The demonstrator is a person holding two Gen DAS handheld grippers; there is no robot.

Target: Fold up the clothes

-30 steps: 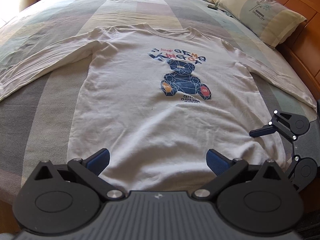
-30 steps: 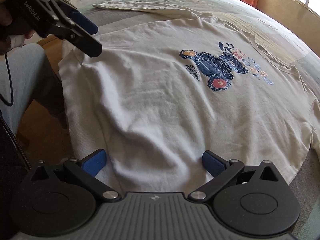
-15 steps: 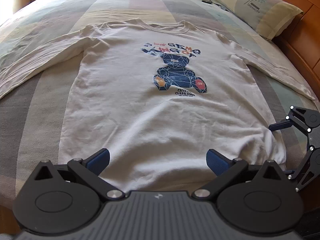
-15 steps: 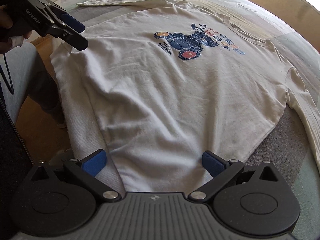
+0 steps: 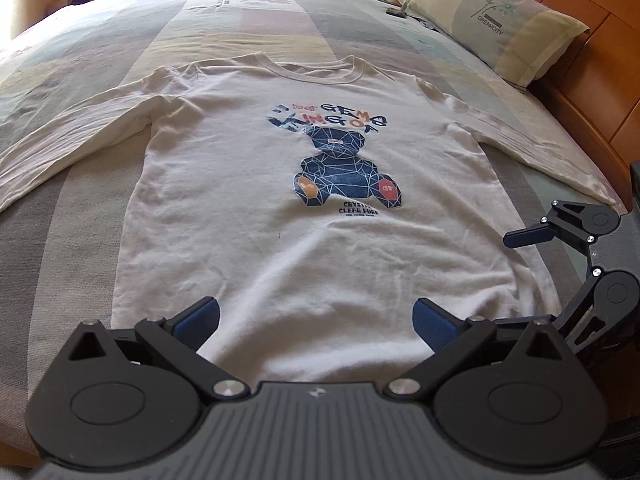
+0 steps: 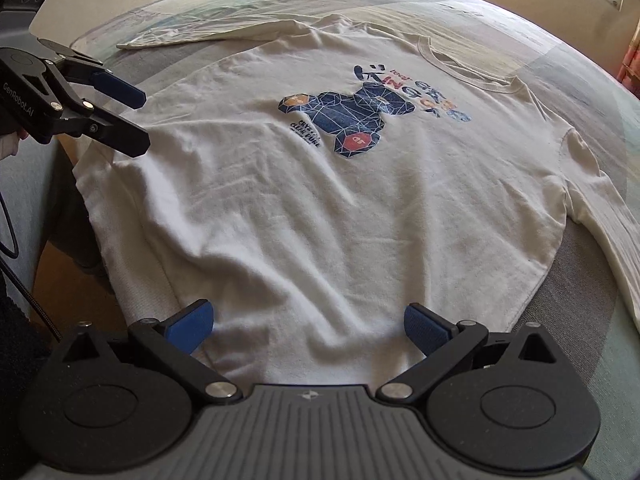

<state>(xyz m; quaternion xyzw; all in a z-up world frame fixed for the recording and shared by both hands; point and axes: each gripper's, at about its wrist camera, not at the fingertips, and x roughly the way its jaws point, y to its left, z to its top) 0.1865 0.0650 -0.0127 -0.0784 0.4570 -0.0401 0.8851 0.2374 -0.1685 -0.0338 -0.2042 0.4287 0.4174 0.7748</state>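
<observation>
Left wrist view: both hand-held grippers, left and right, gape above the shirt's hem, seemingly untouching.

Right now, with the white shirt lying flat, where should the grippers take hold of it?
Probably the two bottom hem corners of the white shirt, coming in low from the foot of the bed. The hem is the nearest free edge, and the left gripper and right gripper are open beside it.
</observation>
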